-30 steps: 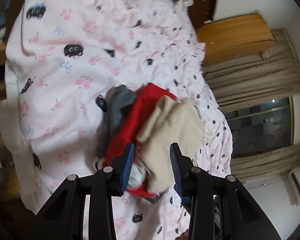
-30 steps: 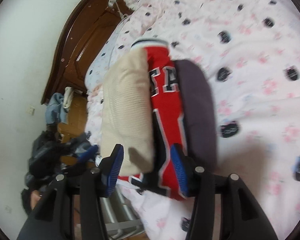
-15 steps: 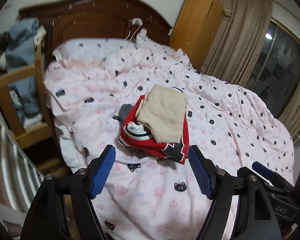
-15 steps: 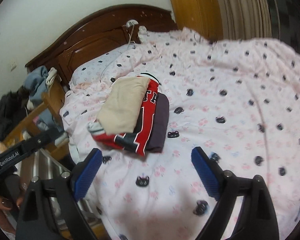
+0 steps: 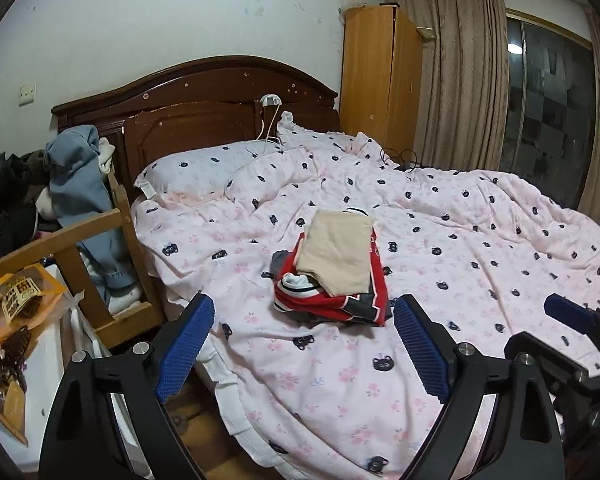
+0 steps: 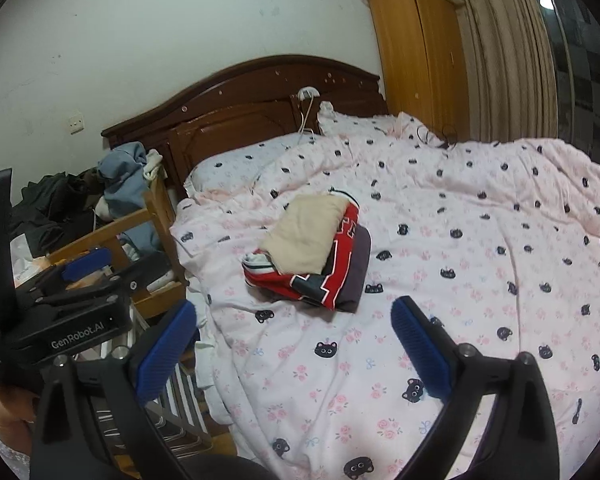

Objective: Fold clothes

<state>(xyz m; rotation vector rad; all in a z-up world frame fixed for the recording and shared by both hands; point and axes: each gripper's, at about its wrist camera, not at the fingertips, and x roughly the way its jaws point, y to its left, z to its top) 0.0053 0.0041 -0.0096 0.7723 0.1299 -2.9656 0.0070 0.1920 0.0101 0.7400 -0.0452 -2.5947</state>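
Lying on the pink cat-print duvet, near its left edge, is the stack of folded clothes: a beige garment on top, a red jersey under it, a dark grey garment at the bottom. The left gripper hangs apart from the stack; its jaws are opening and already stand wide, nothing between the blue pads. The stack shows beyond the gap, untouched. The right gripper is likewise wide, jaws opening, nothing between them; stack lies ahead and slightly left of its gap, well clear. Each gripper shows at the edge of the other's view. Behind: dark wooden headboard, pillow, orange wardrobe.
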